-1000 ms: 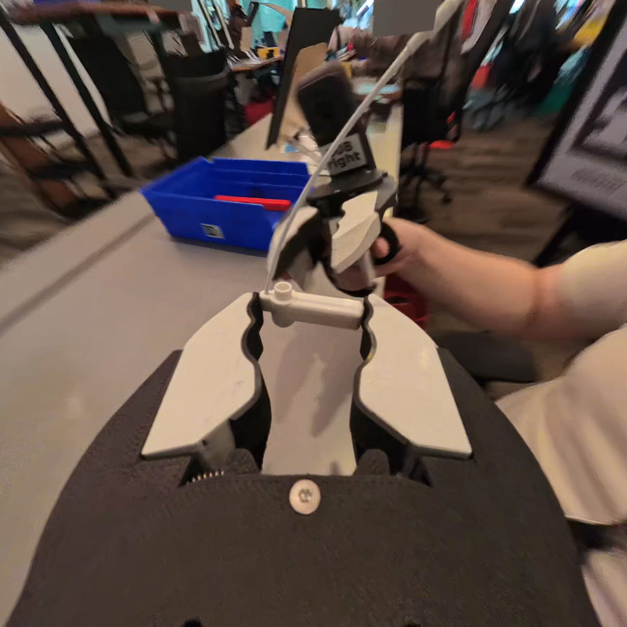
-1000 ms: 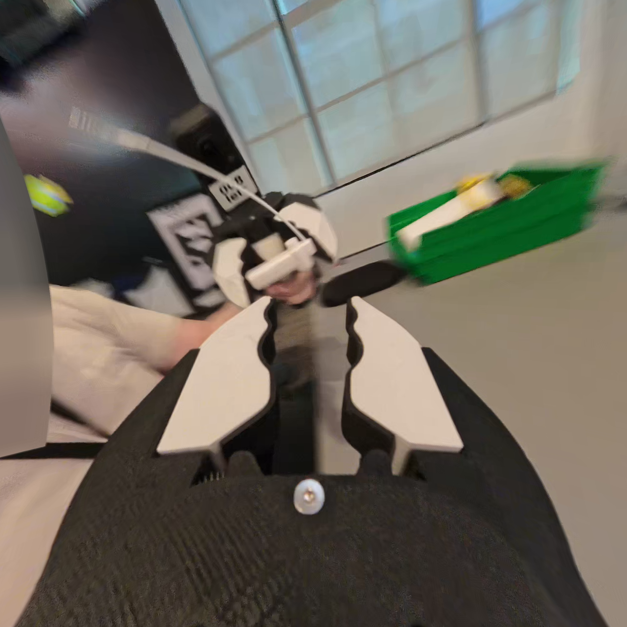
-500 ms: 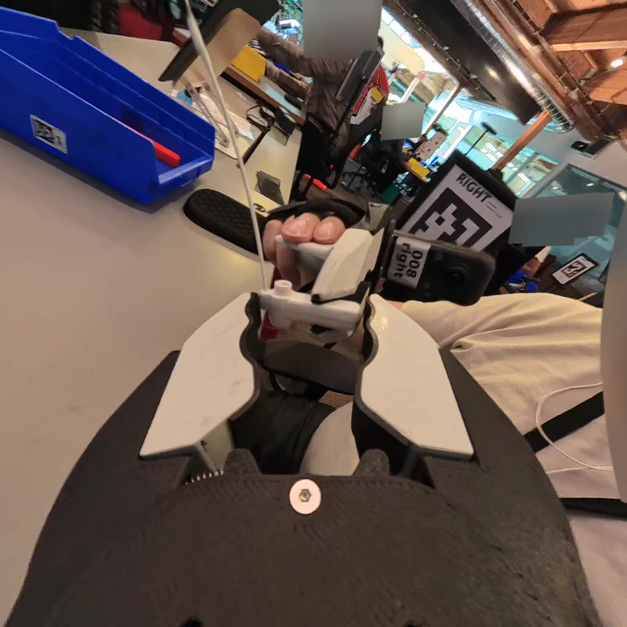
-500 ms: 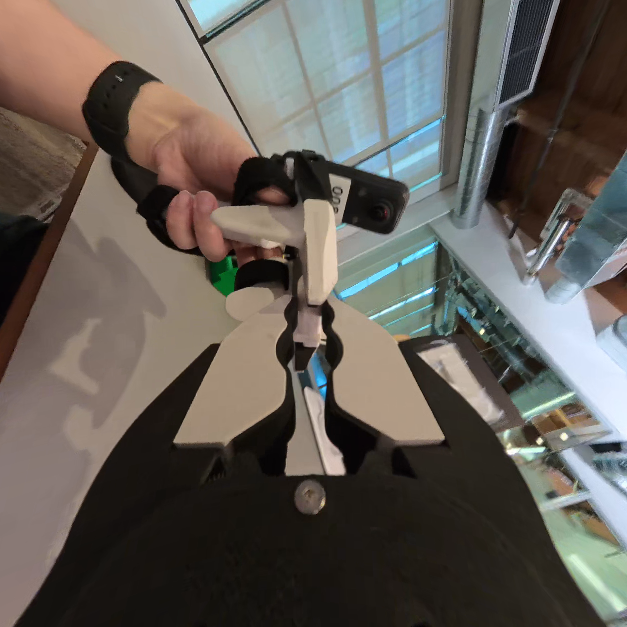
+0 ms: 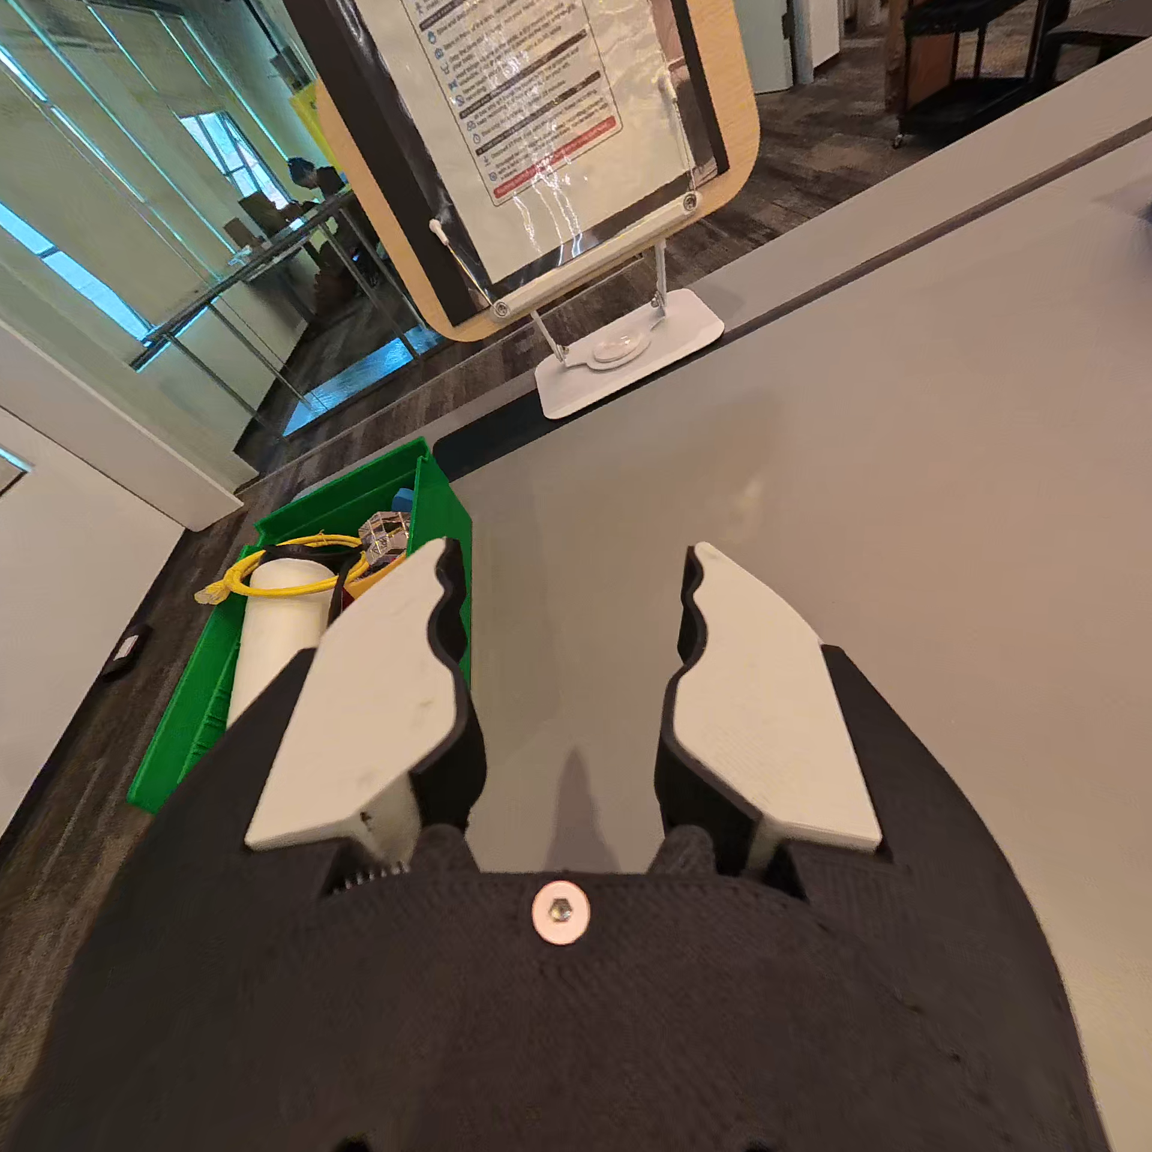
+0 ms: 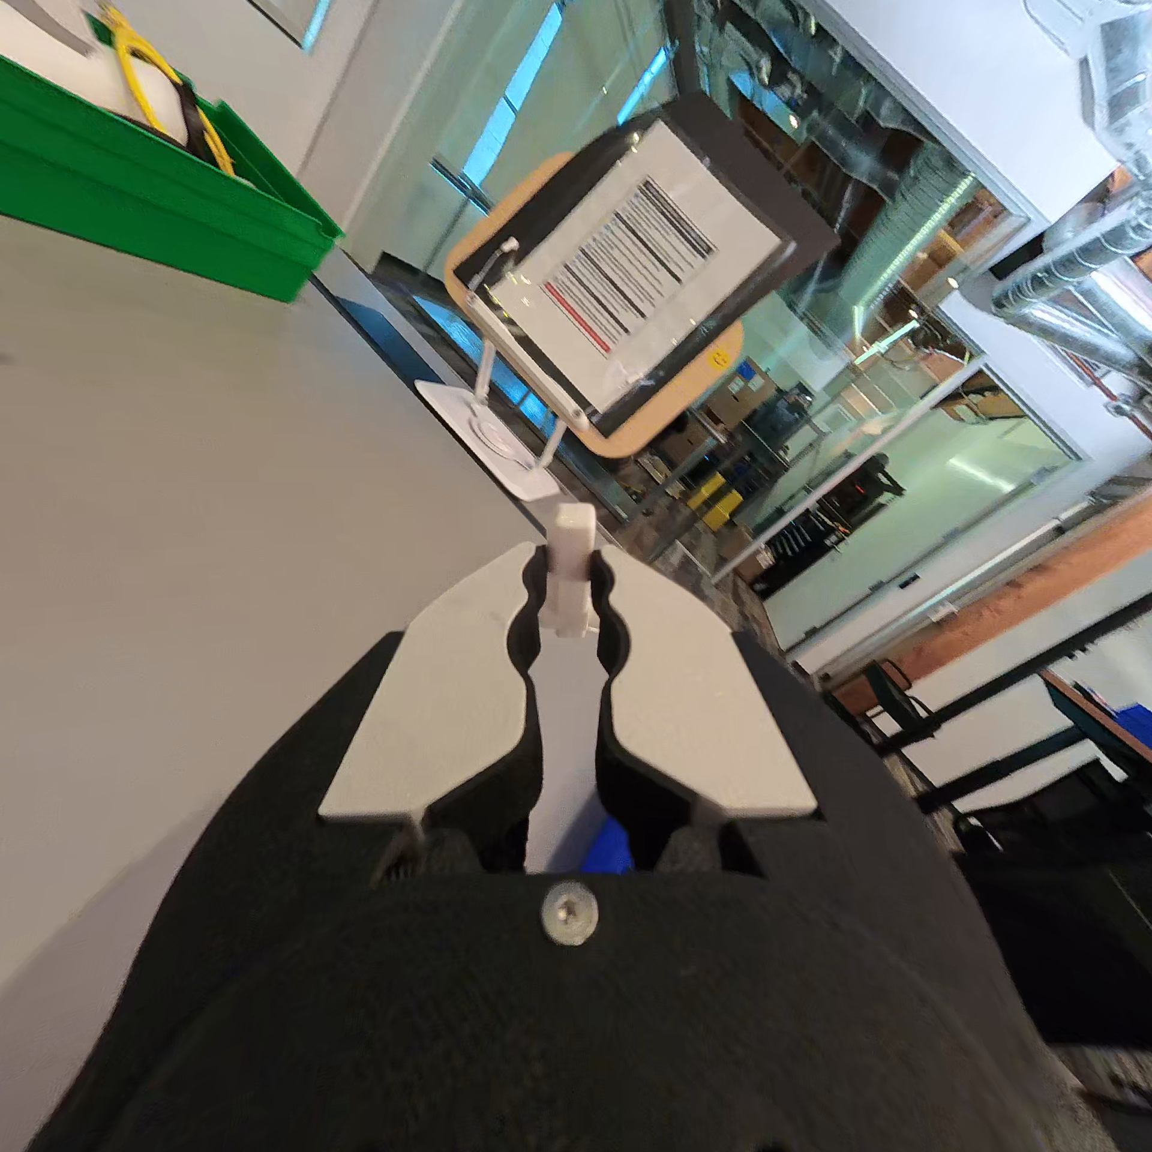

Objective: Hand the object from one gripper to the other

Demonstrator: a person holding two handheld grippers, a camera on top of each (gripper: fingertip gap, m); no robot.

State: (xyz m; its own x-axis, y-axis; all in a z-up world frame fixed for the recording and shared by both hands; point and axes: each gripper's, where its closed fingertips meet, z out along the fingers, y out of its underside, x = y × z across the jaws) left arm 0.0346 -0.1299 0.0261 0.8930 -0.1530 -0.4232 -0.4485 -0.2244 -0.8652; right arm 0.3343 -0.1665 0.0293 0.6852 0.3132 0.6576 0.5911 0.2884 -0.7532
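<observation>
The object is a small white plastic piece [image 6: 568,564] with a blocky end. In the right wrist view it stands clamped between the tips of my right gripper [image 6: 567,561], which is shut on it above the grey table [image 6: 187,467]. My left gripper [image 5: 570,552] is open and empty in the left wrist view, its white fingers [image 5: 386,673] spread wide over the table [image 5: 873,499] beside a green bin [image 5: 206,679]. Neither gripper shows in the other's view.
The green bin holds a white cylinder [image 5: 280,617], a yellow cable [image 5: 293,570] and other small items; it also shows in the right wrist view [image 6: 156,187]. A framed sign on a white stand [image 5: 623,355] sits at the table's far edge, also seen in the right wrist view [image 6: 617,293]. There is about 30 centimeters between the tips of the two grippers.
The white piece has passed from my left gripper to my right. My left gripper opened and swung away toward the green bin; my right gripper closed on the piece and turned toward the sign.
</observation>
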